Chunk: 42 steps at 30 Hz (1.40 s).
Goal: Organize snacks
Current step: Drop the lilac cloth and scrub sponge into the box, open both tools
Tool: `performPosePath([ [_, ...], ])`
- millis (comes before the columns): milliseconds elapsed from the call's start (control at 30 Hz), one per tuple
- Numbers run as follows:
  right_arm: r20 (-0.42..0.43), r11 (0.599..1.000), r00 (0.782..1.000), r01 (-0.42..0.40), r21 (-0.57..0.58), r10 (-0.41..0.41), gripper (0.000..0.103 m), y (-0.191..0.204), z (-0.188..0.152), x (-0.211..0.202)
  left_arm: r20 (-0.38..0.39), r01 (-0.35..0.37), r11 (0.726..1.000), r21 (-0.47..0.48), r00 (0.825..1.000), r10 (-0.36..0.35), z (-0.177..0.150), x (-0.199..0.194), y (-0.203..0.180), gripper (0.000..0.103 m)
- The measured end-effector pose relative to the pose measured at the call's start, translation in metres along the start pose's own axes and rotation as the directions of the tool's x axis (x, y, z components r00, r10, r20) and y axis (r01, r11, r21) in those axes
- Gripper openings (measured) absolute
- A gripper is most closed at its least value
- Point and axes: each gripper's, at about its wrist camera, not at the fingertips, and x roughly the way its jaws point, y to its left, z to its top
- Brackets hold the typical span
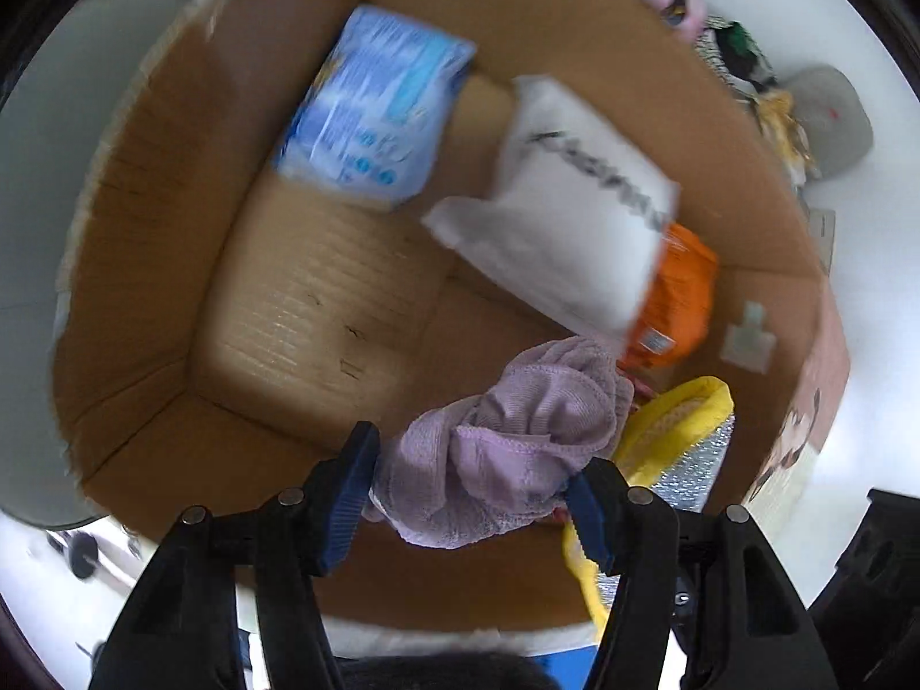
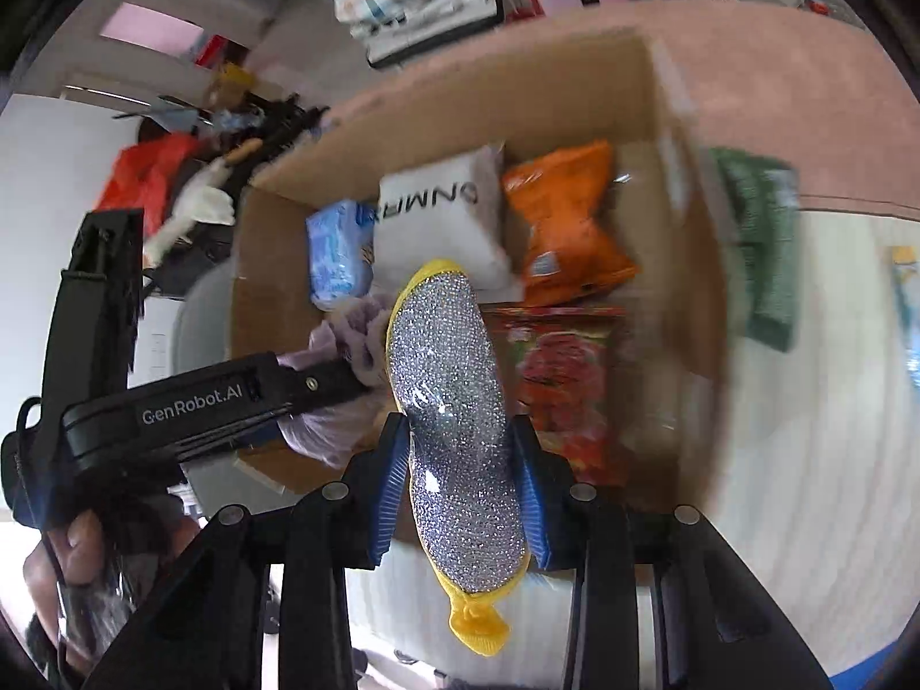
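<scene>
Left gripper (image 1: pixel 474 509) clamped on a crumpled lilac cloth (image 1: pixel 506 454), blue ribbed pads (image 1: pixel 348 509) pressing into it from both sides, held just above the near edge of an open cardboard box (image 1: pixel 149 264). Right gripper (image 2: pixel 460 489) pinching a glittery silver scrubbing pad (image 2: pixel 454 402) with yellow trim, squeezed at its waist between the two blue pads, yellow tail sticking out toward the camera. Same pad visible from the left wrist as a yellow-edged thing (image 1: pixel 678 420) right beside the cloth, touching or nearly so, hard to call.

Snacks all sitting inside the box:
- blue and white packet (image 1: pixel 374 109) toward the far corner, print too smeared to read
- white pillow-style bag (image 1: pixel 575 207) with black lettering, blurry from the left wrist; from the right wrist reads something like "ONMR" upside down (image 2: pixel 443 218), rest cut off
- orange snack bag (image 2: pixel 566 224) next to the white one, partly tucked under it from the left view, small label patch but not legible
- red packet with a fruity-looking picture (image 2: pixel 566 379) on the box floor nearer the right gripper, text unreadable

Outside the box: a green pack (image 2: pixel 759 247) lying on the pale surface just beside the box's right wall, blurred. Only clear writing anywhere: "GenRobot.AI" in white on the black body of the left tool (image 2: pixel 195 397), seen from the right wrist, with a hand (image 2: pixel 86 552) wrapped round its grip at lower left. Clutter of bags and clothes behind the box, too messy to sort out.
</scene>
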Motion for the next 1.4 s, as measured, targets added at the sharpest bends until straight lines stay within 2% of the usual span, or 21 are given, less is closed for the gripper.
performPosePath([
  [200,-0.038,0.997,0.997,0.063,0.037,-0.061,0.037,0.01,0.014,0.054,-0.065,0.023,1.0,-0.017,0.998,-0.024,0.018,0.021,0.013,0.064],
  [300,-0.085,0.996,0.995,0.056,0.064,-0.05,0.038,0.006,0.019,0.077,-0.113,0.042,0.999,-0.009,0.993,-0.042,0.018,0.029,0.015,0.07],
  [333,-0.097,0.996,0.994,0.062,0.07,-0.055,0.04,0.005,0.019,0.081,-0.121,0.037,0.999,0.008,0.992,-0.036,0.016,0.028,0.015,0.07],
  [400,-0.112,0.995,0.991,0.077,0.056,-0.07,0.041,0.012,0.024,0.087,-0.09,-0.014,0.997,0.074,0.996,0.021,0.011,0.019,0.011,0.076],
  [467,-0.114,0.994,0.989,0.101,0.029,-0.097,0.061,0.016,0.023,0.088,-0.051,-0.067,0.989,0.133,0.996,0.074,0.004,0.011,0.001,0.089],
  [500,-0.112,0.995,0.989,0.102,0.015,-0.1,0.064,0.018,0.021,0.086,-0.032,-0.089,0.983,0.16,0.995,0.095,0.0,0.004,-0.002,0.09],
  [567,-0.105,0.992,0.987,0.123,-0.018,-0.124,0.082,0.022,0.018,0.079,0.0,-0.111,0.975,0.191,0.994,0.113,-0.008,-0.01,-0.006,0.092],
  [633,-0.086,0.987,0.984,0.153,-0.043,-0.157,0.087,0.025,0.016,0.07,0.054,-0.139,0.965,0.222,0.99,0.131,-0.019,-0.029,-0.011,0.099],
  [733,-0.046,0.974,0.976,0.21,-0.079,-0.214,0.089,0.029,0.01,0.049,0.18,-0.229,0.937,0.264,0.966,0.185,-0.036,-0.056,-0.023,0.1],
  [800,-0.008,0.962,0.967,0.253,-0.099,-0.255,0.1,0.029,0.004,0.03,0.278,-0.294,0.914,0.281,0.936,0.215,-0.051,-0.074,-0.031,0.1],
  [867,0.039,0.942,0.95,0.311,-0.129,-0.309,0.103,0.035,-0.002,0.012,0.362,-0.352,0.891,0.288,0.901,0.239,-0.063,-0.09,-0.041,0.101],
  [967,0.085,0.917,0.928,0.371,-0.148,-0.362,0.103,0.034,-0.006,-0.009,0.42,-0.381,0.878,0.291,0.875,0.24,-0.072,-0.106,-0.044,0.101],
  [1067,0.119,0.906,0.915,0.4,-0.14,-0.385,0.103,0.031,-0.015,-0.034,0.429,-0.37,0.88,0.297,0.875,0.223,-0.087,-0.109,-0.041,0.101],
  [1200,0.159,0.892,0.898,0.432,-0.135,-0.411,0.103,0.037,-0.024,-0.072,0.463,-0.361,0.887,0.287,0.863,0.202,-0.102,-0.116,-0.047,0.101],
  [1333,0.178,0.906,0.91,0.399,-0.138,-0.374,0.103,0.044,-0.036,-0.095,0.494,-0.361,0.892,0.271,0.848,0.193,-0.117,-0.132,-0.049,0.101],
  [1400,0.196,0.912,0.915,0.383,-0.147,-0.353,0.103,0.048,-0.04,-0.105,0.501,-0.346,0.902,0.257,0.846,0.182,-0.124,-0.141,-0.048,0.101],
])
